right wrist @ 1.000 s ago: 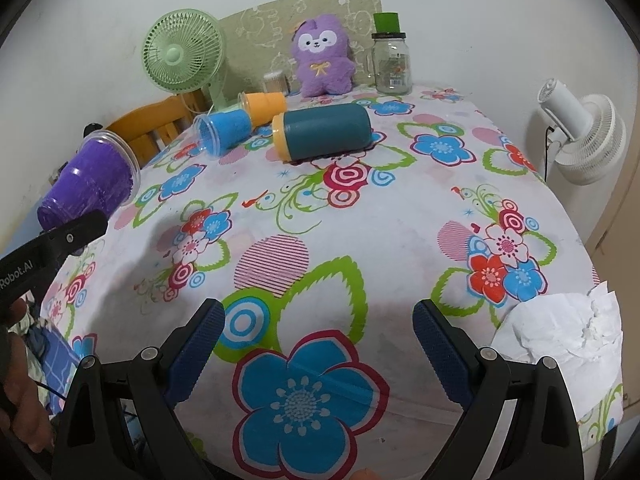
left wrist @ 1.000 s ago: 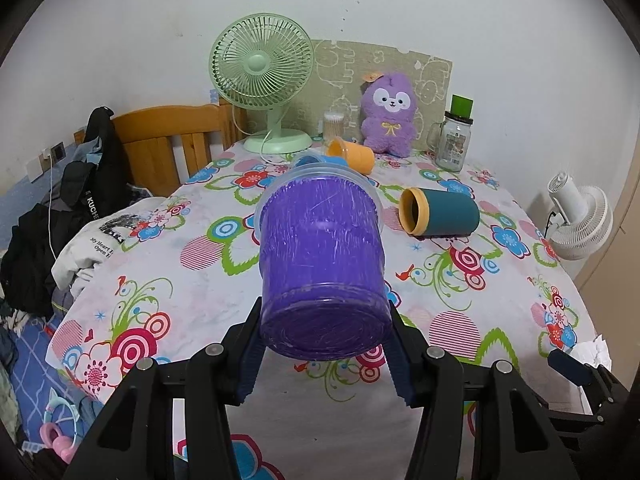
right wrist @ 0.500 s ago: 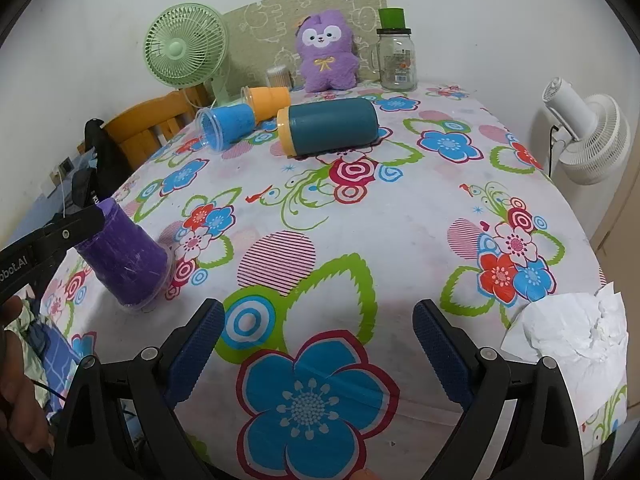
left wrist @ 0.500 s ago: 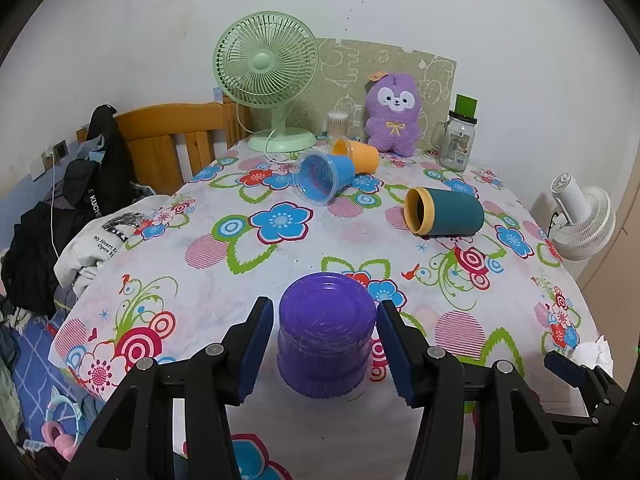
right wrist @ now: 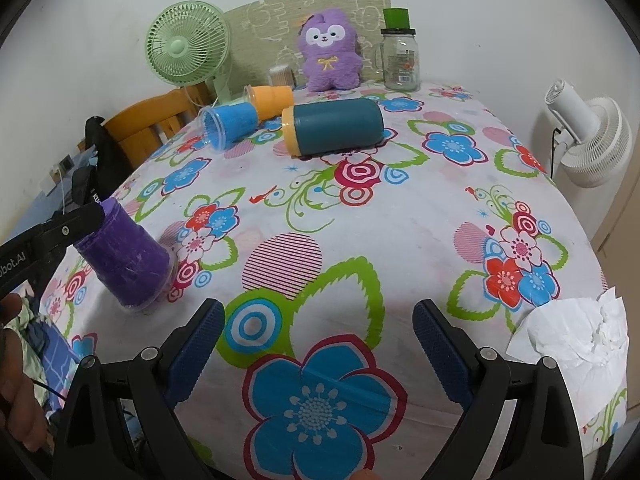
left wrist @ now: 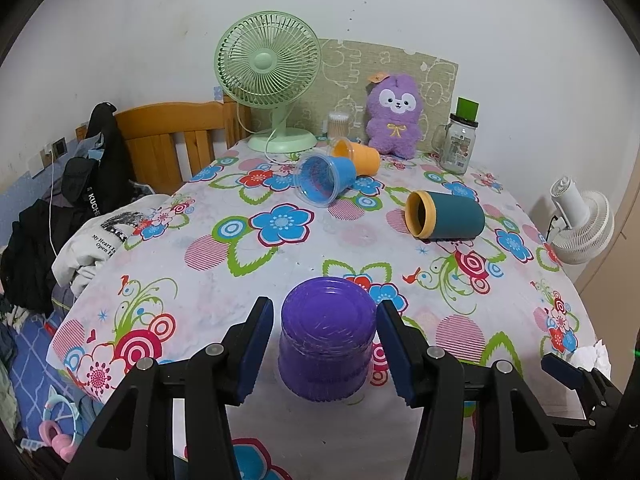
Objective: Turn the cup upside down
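Observation:
A purple plastic cup (left wrist: pixel 326 340) stands upside down on the flowered tablecloth near the front left edge, rim on the cloth; it also shows in the right wrist view (right wrist: pixel 126 258). My left gripper (left wrist: pixel 325 344) has its fingers on either side of the cup with small gaps, jaws open. A blue cup (left wrist: pixel 325 179), an orange cup (left wrist: pixel 357 156) and a teal cup with a yellow rim (left wrist: pixel 444 220) lie on their sides farther back. My right gripper (right wrist: pixel 318 344) is open and empty over the front of the table.
A green fan (left wrist: pixel 269 72), a purple plush toy (left wrist: pixel 395 116) and a glass jar (left wrist: pixel 458 146) stand along the back wall. Crumpled white tissue (right wrist: pixel 572 344) lies at the front right edge. A wooden chair (left wrist: pixel 172 140) with clothes stands left, a white fan (left wrist: pixel 580 224) right.
The purple cup went from held on its side in the air to standing upside down on the table. My left jaws have spread off it. The right gripper stayed put.

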`<state>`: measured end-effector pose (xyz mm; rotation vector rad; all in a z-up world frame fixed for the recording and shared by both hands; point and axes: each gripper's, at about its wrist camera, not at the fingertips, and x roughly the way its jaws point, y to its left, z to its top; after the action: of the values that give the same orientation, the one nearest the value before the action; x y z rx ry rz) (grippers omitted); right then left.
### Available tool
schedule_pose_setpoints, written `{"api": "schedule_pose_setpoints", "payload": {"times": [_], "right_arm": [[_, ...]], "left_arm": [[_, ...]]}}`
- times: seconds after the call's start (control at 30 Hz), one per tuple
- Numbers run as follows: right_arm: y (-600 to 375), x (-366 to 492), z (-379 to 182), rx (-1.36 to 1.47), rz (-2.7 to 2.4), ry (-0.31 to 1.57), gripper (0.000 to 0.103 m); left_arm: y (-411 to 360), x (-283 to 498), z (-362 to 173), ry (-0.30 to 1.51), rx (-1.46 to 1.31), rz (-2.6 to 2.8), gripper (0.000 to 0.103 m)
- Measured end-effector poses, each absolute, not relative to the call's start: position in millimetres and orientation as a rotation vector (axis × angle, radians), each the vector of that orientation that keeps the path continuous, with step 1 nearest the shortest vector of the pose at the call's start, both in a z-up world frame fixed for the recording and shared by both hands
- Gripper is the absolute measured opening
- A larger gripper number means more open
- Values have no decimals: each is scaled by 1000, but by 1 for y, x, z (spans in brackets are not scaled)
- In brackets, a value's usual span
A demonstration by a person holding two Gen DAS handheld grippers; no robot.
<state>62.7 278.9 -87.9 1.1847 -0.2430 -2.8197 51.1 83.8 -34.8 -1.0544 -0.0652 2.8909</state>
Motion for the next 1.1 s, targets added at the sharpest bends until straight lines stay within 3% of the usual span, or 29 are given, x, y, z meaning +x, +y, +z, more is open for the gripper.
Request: {"api": "schedule_pose_setpoints", "payload": {"times": [0.17, 0.53, 0.83, 0.9, 1.03, 1.1], "right_arm": [[278, 62, -87, 1186, -2819, -240, 96], [275, 61, -86, 1184, -2819, -238, 96], [272, 59, -85, 1187, -2816, -231, 96], [272, 59, -85, 1188, -2816, -230, 96], [271, 59, -85, 1186, -2817, -229, 96], [271, 59, -84, 1184, -2821, -224, 96]], "left_arm": [[83, 51, -33, -62, -1045, 2897, 42], [80, 50, -30, -74, -1035, 2892, 34], [75, 51, -29, -89, -1036, 2890, 34], [75, 52, -29, -94, -1041, 2883, 37], [72, 55, -26, -126, -1026, 2883, 67], [70, 57, -23, -137, -1011, 2888, 75]]}}
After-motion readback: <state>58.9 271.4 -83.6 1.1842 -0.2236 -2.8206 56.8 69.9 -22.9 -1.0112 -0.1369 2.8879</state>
